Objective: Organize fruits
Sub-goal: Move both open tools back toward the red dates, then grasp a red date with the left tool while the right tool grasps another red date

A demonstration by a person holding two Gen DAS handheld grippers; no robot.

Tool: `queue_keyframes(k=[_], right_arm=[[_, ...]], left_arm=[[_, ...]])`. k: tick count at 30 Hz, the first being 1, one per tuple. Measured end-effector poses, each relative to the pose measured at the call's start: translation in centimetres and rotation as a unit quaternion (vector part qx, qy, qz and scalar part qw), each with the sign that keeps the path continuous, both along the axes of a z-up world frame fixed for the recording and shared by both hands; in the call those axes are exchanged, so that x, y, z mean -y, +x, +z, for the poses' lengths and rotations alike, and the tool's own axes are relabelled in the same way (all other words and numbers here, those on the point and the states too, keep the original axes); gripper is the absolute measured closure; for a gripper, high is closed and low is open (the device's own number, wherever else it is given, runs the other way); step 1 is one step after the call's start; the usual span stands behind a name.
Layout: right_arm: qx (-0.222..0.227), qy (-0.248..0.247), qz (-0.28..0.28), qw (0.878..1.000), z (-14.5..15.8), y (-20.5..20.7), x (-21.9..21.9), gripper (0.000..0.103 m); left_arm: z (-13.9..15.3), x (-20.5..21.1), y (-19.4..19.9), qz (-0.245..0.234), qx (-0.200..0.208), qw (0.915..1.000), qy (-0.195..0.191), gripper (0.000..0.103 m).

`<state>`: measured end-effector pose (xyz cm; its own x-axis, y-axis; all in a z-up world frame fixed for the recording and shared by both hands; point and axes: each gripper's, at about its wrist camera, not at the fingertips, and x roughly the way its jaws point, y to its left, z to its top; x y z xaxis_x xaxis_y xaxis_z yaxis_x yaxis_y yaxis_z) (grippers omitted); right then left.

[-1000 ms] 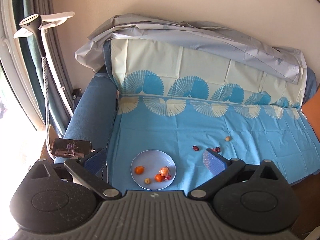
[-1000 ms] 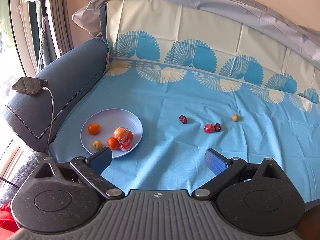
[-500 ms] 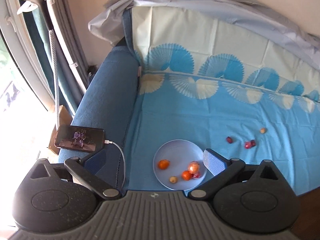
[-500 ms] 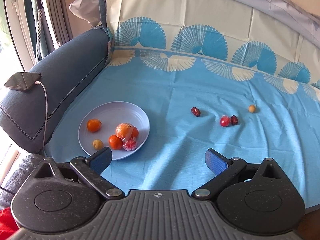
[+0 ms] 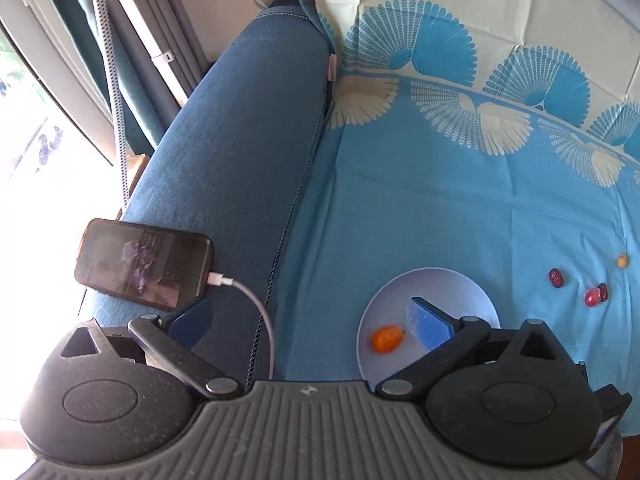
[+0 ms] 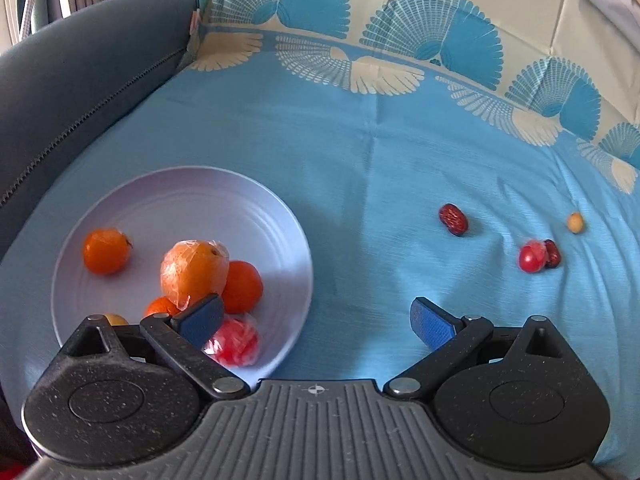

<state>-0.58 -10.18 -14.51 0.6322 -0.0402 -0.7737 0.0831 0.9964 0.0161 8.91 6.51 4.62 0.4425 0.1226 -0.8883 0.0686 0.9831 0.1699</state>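
Note:
A pale lilac plate (image 6: 180, 200) lies on the blue sofa cover and holds several orange fruits, among them a wrapped one (image 6: 194, 270), plus a wrapped red fruit (image 6: 234, 342). Loose on the cover to the right lie a red date (image 6: 453, 219), a wrapped red fruit (image 6: 533, 257) touching a second date (image 6: 554, 253), and a small yellow fruit (image 6: 575, 222). My right gripper (image 6: 316, 320) is open and empty, low over the plate's right edge. My left gripper (image 5: 308, 320) is open and empty over the sofa's left side, its right finger above the plate (image 5: 440, 284).
A dark blue sofa armrest (image 5: 240, 140) rises left of the plate. A phone (image 5: 144, 262) with a white charging cable (image 5: 256, 304) lies on it. The patterned backrest (image 6: 400, 20) stands behind. Curtains and a pole (image 5: 108, 60) stand at far left.
Both grippers have moved closer and lower toward the sofa. The left view has swung left toward the armrest and phone; the right one has closed in on the plate. The fruits have not moved.

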Motion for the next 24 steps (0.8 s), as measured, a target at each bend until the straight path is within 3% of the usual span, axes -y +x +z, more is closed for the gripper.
queue_keyframes(k=[3,6,10,13,15,17,20,24], right_arm=[[0.021,0.01,-0.005,1.0,1.0,-0.2,1.5,0.004],[0.041,0.011,-0.054,0.998,1.5,-1.4,5.8,0.003],[0.066,0.0,-0.147,0.987,1.9,-2.7,13.6,0.003],[0.07,-0.04,-0.2,0.977,1.0,-2.8,19.0,0.003],[0.062,-0.064,-0.205,0.975,-0.4,-2.6,21.8,0.004],[0.045,-0.078,-0.197,0.976,-2.1,-2.0,23.7,0.012],[0.035,-0.07,-0.17,0.982,-4.7,-1.1,24.9,0.031],[0.035,-0.052,-0.137,0.989,-6.4,0.7,25.2,0.038]], left_arm=[[-1.4,3.2,0.8,-0.038,0.014,0.9992,-0.003,0.0],[-3.4,7.6,1.2,-0.092,0.021,0.9955,-0.008,0.0],[-7.3,14.0,1.5,-0.161,-0.002,0.9856,-0.05,0.0],[-11.1,19.1,1.8,-0.198,-0.035,0.9762,-0.08,0.0],[-13.8,22.1,2.1,-0.215,-0.058,0.9703,-0.094,0.0],[-16.1,24.7,2.3,-0.222,-0.067,0.9679,-0.097,0.0],[-19.3,27.7,3.3,-0.223,-0.076,0.9672,-0.094,0.001],[-22.6,30.3,5.0,-0.216,-0.096,0.9679,-0.084,0.001]])
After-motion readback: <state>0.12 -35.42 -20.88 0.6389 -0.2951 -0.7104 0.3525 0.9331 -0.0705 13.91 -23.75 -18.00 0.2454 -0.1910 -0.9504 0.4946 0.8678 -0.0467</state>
